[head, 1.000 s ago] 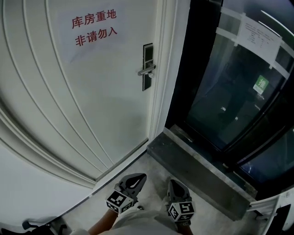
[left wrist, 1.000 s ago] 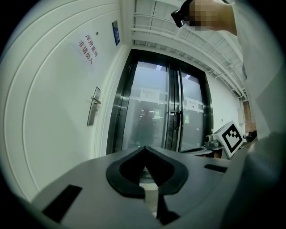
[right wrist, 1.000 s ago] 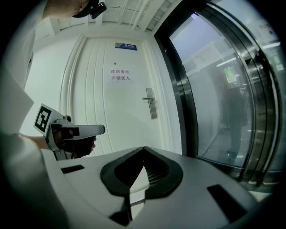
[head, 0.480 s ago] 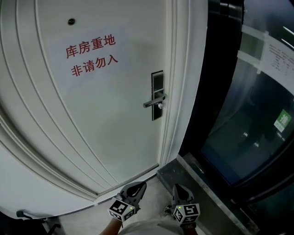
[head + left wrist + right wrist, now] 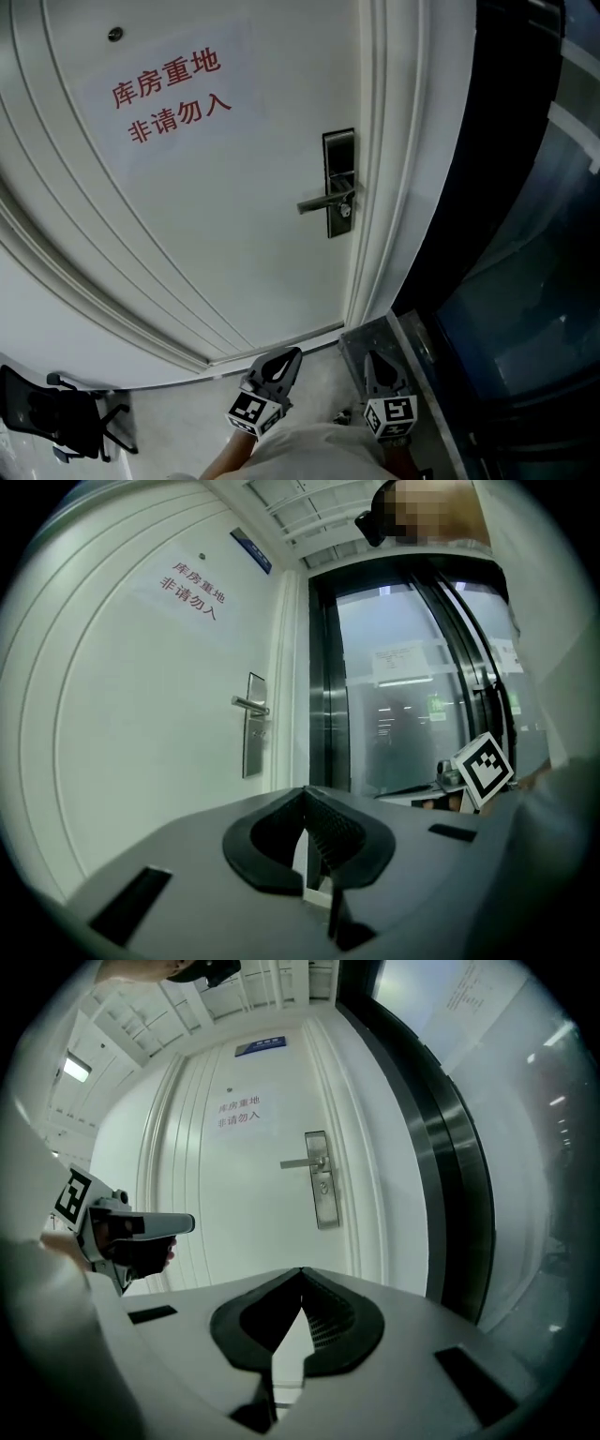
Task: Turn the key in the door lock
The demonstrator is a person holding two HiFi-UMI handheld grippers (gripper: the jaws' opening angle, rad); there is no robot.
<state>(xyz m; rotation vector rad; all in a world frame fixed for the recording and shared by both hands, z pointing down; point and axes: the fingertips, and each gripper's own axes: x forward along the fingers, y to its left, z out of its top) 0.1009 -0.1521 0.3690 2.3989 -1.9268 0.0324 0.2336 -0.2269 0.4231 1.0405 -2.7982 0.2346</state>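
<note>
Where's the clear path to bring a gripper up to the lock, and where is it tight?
Free: the bare door panel left of the lever handle, under the red sign. Crowded: the lock plate sits close to the door frame at right, with the stone ledge below; an office chair stands far left.

Illumination is even, diffuse and moderately bright in all three views. The white door [image 5: 216,234] carries only faint shading along its mouldings. In the right gripper view, a ceiling light panel [image 5: 77,1068] at 10 o'clock is the one visible source. In the left gripper view, the glass wall [image 5: 412,705] at 3 o'clock shows pale haze and reflections. Both gripper views bend straight lines strongly, have black corners, and are soft in the near foreground at 6 o'clock. The head view is sharp, curved at 8 o'clock and dark at 3 o'clock.
</note>
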